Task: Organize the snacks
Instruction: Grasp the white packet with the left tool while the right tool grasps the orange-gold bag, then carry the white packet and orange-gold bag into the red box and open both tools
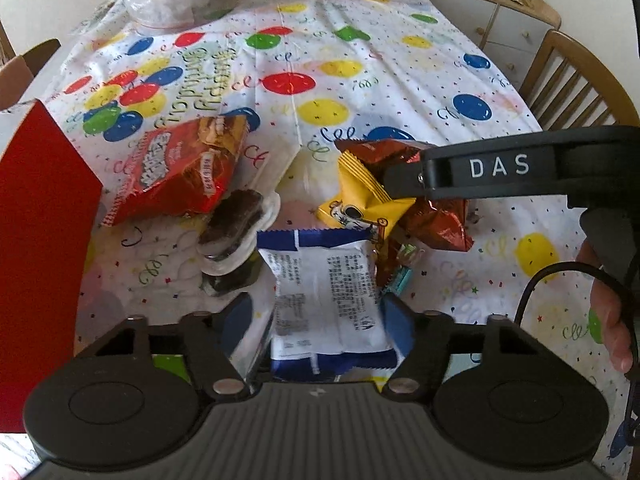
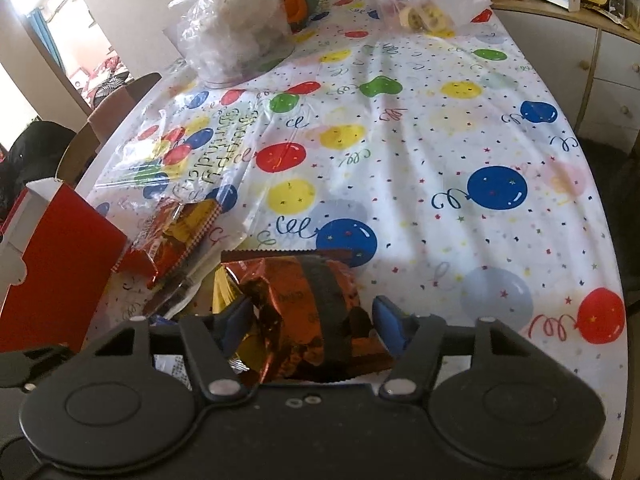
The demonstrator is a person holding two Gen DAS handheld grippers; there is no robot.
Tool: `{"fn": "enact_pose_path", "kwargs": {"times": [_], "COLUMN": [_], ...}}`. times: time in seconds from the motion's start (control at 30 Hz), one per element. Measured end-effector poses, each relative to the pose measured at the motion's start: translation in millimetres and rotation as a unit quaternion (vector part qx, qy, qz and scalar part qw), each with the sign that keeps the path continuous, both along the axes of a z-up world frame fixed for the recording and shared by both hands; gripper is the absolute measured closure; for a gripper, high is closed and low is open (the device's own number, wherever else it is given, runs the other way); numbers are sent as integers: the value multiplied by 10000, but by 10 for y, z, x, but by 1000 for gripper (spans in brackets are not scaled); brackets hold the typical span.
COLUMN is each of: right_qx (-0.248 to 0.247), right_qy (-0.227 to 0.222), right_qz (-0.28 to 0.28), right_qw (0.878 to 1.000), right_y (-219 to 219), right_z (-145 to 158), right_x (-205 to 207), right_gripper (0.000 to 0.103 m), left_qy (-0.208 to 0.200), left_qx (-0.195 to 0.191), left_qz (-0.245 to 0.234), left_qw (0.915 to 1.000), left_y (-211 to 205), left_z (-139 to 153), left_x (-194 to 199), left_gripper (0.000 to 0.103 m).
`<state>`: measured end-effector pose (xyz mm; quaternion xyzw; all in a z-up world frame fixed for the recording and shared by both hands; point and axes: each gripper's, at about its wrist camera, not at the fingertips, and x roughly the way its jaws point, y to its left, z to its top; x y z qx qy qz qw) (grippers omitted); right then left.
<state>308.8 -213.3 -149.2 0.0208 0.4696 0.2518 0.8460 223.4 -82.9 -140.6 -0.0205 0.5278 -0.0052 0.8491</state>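
Observation:
A blue-and-white snack packet (image 1: 324, 296) sits between the blue pads of my left gripper (image 1: 320, 320), which is shut on its sides. To its left lie dark sandwich cookies in clear wrap (image 1: 236, 236) and a red snack bag (image 1: 180, 172). A yellow packet (image 1: 360, 204) rests just beyond. My right gripper (image 2: 308, 320) is shut on a crumpled brown foil packet (image 2: 296, 300). In the left wrist view that right gripper (image 1: 400, 176) reaches in from the right, over the brown foil packet (image 1: 436, 220).
A red box (image 1: 40, 240) (image 2: 56, 272) stands open at the left table edge. Clear plastic bags (image 2: 236, 28) sit at the far end of the balloon tablecloth (image 2: 440, 160). A wooden chair (image 1: 580, 80) and a cabinet (image 2: 608, 72) are on the right. A hand (image 1: 612, 320) holds the right gripper.

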Motion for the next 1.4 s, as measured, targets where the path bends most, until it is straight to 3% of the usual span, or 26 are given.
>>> {"fn": "enact_pose_path", "kwargs": {"times": [0.1,0.4,0.87,1.4], "right_qx": [80,149,66,91], "right_qy": [55,3,-254,-637], "right_qz": [3,-53,-443,-503], "right_qw": [10000,9999,9987,9967], "right_y": [-26,-66,-363,-225], "right_z": [-8,17,237,730], "right_x": [10,-43,-379,-1002], "right_gripper": [51,60,61,61], "left_qy": [26,0,-113,-445], "left_qx": [-9,-197,-519,-608], "left_qz": [-68,31,99,50], "left_qw": [10000,9998,9985,9971], "left_y": [-18,80,255,535], "left_z": [-16,-6,95,599], "left_x": [3,-1,-135,-489], "left_gripper": [45,51,54,54]}}
